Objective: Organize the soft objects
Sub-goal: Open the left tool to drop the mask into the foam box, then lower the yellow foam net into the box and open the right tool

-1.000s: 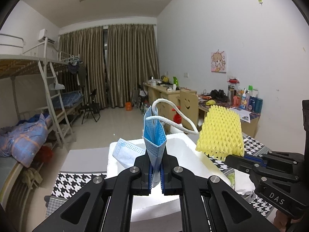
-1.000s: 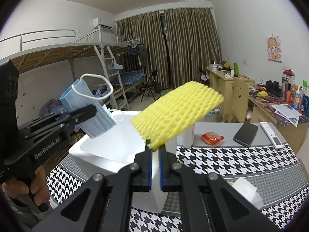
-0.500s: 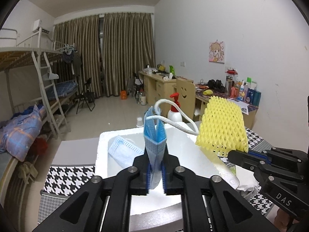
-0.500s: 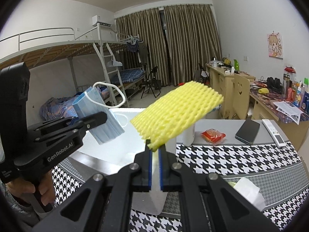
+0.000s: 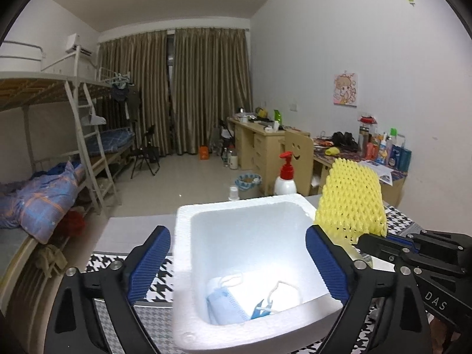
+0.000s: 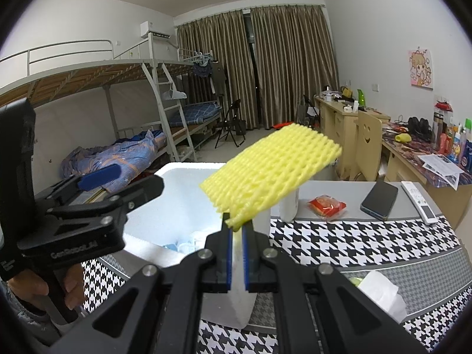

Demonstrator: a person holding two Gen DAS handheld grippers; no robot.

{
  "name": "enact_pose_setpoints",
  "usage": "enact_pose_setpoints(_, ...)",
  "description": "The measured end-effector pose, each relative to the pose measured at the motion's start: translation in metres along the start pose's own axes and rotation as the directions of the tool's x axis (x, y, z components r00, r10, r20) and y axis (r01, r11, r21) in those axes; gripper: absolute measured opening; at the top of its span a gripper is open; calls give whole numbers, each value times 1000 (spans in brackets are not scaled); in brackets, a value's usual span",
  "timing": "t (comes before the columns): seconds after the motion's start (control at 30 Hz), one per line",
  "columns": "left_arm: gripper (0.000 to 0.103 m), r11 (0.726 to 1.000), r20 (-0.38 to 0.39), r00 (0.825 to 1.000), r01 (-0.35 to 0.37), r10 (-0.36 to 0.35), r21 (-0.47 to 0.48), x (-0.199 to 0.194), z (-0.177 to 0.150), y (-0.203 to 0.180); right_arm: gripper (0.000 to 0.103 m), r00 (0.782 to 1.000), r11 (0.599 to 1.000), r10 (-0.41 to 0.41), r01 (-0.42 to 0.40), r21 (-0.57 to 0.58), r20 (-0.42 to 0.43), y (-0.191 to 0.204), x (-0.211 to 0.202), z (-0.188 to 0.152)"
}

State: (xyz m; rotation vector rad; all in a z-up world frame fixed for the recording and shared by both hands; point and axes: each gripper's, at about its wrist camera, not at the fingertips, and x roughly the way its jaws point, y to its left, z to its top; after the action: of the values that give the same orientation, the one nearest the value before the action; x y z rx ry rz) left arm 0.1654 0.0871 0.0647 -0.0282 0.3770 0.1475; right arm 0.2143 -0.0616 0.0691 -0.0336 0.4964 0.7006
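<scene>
In foam box [image 5: 183,250], masks [image 5: 225,302], left gripper [image 5: 239,262] spread, empty

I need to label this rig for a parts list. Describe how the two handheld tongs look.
Both are matte black linkage frames with silver pivot screws and ribbed blue pads. The left tongs carry "GenRobot.AI" lettering on the body; the right tongs read "DAS". A bare hand grips the left handle. No cables are visible.

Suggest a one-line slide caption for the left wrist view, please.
Open left gripper above the white foam box holding blue face masks; the right gripper holds yellow foam netting alongside.
</scene>
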Motion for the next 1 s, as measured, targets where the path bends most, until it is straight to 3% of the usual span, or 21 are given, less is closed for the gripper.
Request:
enact_pose_setpoints(0.1,102,999,12,999,-42,42,-29,-3,1,8,8,1000,1000,6,-6,-7,1,2,2,1)
enact_pose_setpoints(0.27,102,995,23,997,-73,74,-61,-7,2,21,8,1000,999,22,-22,-25,2,9,5,5)
enact_pose_setpoints(1.0,102,990,23,993,-113,116,-89,-23,-8,54,8,997,996,63,-66,-67,-48,36,29,8)
